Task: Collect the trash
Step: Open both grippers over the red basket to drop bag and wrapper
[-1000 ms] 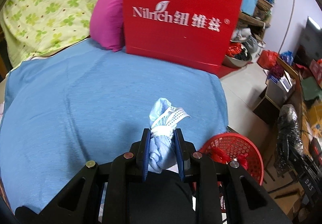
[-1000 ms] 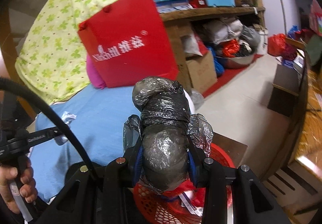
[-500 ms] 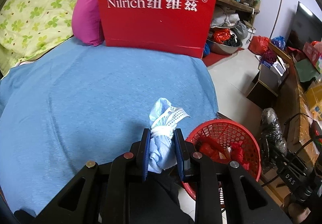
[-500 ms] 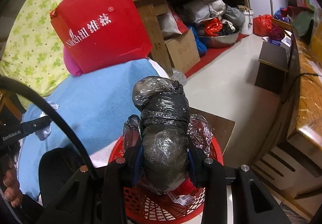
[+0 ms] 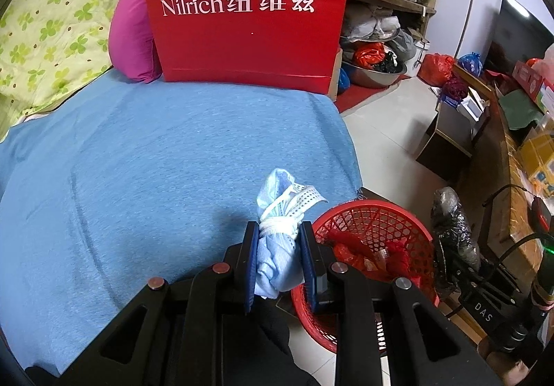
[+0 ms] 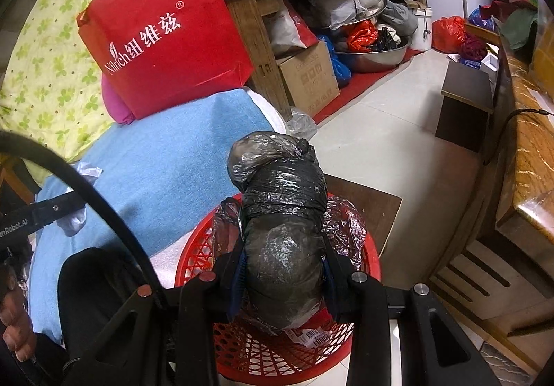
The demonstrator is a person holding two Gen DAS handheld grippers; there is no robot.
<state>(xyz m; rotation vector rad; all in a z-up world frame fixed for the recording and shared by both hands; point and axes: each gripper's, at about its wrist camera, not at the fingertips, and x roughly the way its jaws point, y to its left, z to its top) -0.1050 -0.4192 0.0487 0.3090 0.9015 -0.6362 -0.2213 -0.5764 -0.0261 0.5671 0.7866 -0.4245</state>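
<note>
Trash basket (image 6: 194, 268) barcode label (image 6: 311, 337): right view only.

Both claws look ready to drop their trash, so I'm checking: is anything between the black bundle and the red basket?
Nothing visible. The right claw holds the black plastic bundle directly above the open red basket, which holds only some trash.

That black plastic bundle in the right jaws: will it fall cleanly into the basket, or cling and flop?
The black plastic bundle looks soft and light, its crinkled film bulging past the jaws. It will probably drop limply without rolling. Loose film could snag the red basket mesh.
</note>
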